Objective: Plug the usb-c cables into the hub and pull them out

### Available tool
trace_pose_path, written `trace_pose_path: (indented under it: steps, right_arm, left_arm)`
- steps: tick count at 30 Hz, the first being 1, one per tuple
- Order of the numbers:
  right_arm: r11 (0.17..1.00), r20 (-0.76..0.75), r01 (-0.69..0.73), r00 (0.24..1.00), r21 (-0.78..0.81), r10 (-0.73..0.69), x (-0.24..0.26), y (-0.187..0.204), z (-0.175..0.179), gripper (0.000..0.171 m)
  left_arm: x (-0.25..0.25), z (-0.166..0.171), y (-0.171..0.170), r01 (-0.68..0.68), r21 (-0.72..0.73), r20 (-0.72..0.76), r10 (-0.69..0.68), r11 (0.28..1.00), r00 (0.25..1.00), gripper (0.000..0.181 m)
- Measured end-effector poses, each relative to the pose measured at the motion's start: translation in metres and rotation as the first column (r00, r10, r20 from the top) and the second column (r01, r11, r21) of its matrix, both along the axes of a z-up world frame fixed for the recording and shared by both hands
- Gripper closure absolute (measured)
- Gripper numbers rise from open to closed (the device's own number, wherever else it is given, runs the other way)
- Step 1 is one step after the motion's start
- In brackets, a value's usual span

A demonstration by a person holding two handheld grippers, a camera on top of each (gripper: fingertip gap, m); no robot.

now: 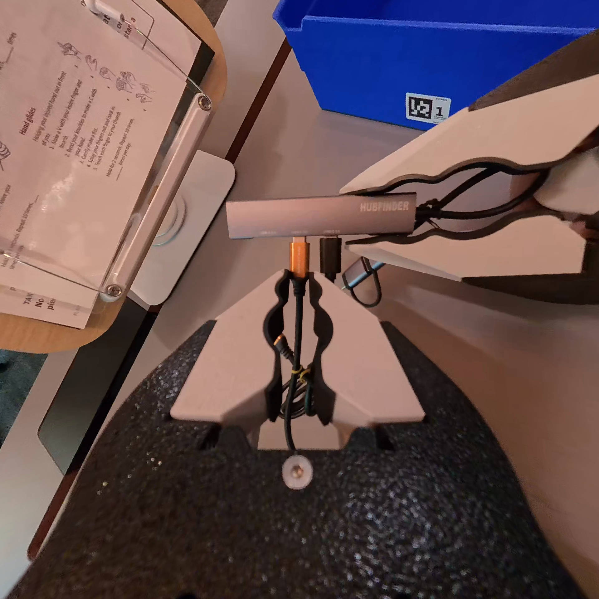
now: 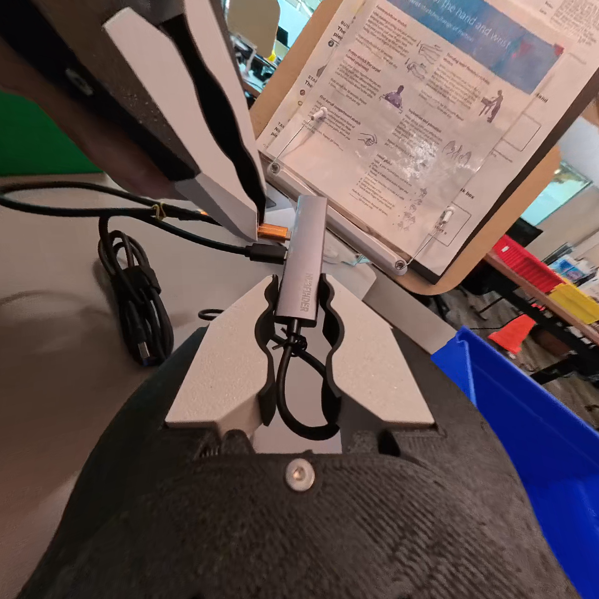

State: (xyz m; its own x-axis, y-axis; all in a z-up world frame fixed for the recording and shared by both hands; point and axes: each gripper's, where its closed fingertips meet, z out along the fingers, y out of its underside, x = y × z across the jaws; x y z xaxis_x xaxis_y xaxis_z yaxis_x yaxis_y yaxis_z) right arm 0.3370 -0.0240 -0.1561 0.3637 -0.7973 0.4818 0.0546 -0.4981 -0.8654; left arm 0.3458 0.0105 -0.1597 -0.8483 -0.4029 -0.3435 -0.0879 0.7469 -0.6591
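Observation:
A grey USB hub (image 1: 319,215) is held above the table by my right gripper (image 1: 346,216), which is shut on its cabled end; it also shows in the right wrist view (image 2: 301,256) between the right gripper (image 2: 298,282) fingertips. My left gripper (image 1: 298,275) is shut on the orange USB-C plug (image 1: 299,257), whose tip sits in the hub's middle port. A black USB-C plug (image 1: 330,254) is seated in the port beside it. In the right wrist view the orange plug (image 2: 273,231) and the black plug (image 2: 267,253) both meet the hub's side.
A blue bin (image 1: 437,61) stands behind the hub. A paper sheet in a clear stand (image 1: 81,162) on a white base (image 1: 191,233) is at the left. A coiled black cable (image 2: 136,291) lies on the table. The table edge (image 1: 252,113) runs at the left. Left tips and right tips are each some 25 cm from the white base (image 1: 191,233).

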Motion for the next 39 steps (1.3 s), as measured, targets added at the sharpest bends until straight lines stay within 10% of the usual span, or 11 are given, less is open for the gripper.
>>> trace_pose_path:
  steps: [39]
  right_arm:
    - [0.930,-0.050,-0.117,0.989,0.349,0.143,-0.005,-0.016,0.019,0.145]
  left_arm:
    - [-0.006,0.044,-0.027,0.250,-0.229,0.268,-0.185,0.941,0.945,0.173]
